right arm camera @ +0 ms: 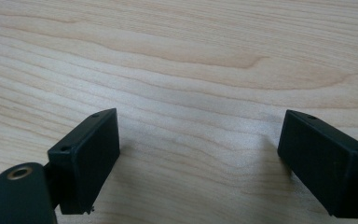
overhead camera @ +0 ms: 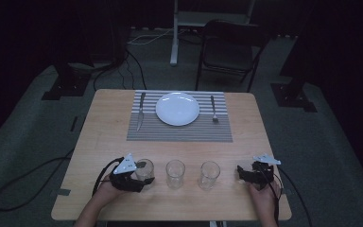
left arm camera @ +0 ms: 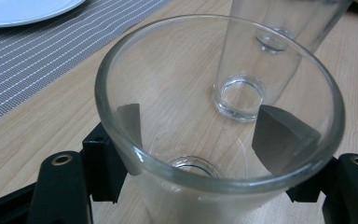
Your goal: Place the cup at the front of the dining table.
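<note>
We see the left tongs (overhead camera: 144, 182) clamped around the leftmost drinking glass (left arm camera: 214, 121), standing upright on the wooden table (overhead camera: 104, 137). Our right tongs (overhead camera: 244, 172) rest apart over bare wood. Two more glasses (overhead camera: 175, 173) stand between them; a white plate (overhead camera: 177, 109) sits beyond.

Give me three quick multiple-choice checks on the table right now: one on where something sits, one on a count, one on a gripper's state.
1. Where does the fork lie?
A. right of the plate on the placemat
B. beside the glasses
C. on the plate

2. How many drinking glasses stand on the table?
A. two
B. three
C. four

3. What is the right gripper doing?
A. clamping a glass
B. holding the knife
C. open over bare wood

Answers:
1 A: it lies on the striped placemat, right of the white plate.
2 B: a row of three along the near edge.
3 C: its jaws stand apart with nothing between them.
</note>
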`<control>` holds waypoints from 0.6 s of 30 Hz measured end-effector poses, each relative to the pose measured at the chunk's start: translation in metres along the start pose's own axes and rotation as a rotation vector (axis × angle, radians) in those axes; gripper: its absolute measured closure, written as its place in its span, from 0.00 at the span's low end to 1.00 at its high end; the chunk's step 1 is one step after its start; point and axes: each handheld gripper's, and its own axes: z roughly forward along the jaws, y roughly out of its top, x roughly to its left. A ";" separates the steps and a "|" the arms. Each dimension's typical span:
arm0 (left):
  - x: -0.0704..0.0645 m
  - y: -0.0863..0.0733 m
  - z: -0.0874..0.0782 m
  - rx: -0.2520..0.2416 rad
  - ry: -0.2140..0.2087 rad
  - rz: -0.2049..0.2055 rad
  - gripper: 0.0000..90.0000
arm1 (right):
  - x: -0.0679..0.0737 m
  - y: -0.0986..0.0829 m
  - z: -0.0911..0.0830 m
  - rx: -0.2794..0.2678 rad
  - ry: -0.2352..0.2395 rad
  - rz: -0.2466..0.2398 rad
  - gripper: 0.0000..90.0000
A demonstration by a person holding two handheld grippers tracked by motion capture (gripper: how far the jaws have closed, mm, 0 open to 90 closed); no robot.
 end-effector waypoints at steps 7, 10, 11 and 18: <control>-0.003 0.001 0.001 -0.003 0.033 0.012 0.34 | 0.000 0.000 0.000 0.000 0.000 0.000 0.14; -0.003 0.002 0.001 -0.001 0.043 0.013 0.34 | 0.000 0.000 0.000 0.001 0.000 0.000 0.14; -0.002 0.003 0.001 0.003 0.041 0.012 0.34 | 0.000 0.000 0.000 0.001 0.000 0.000 0.14; 0.002 0.007 0.001 -0.017 0.087 -0.007 0.34 | 0.000 0.000 0.000 0.001 0.000 -0.001 0.14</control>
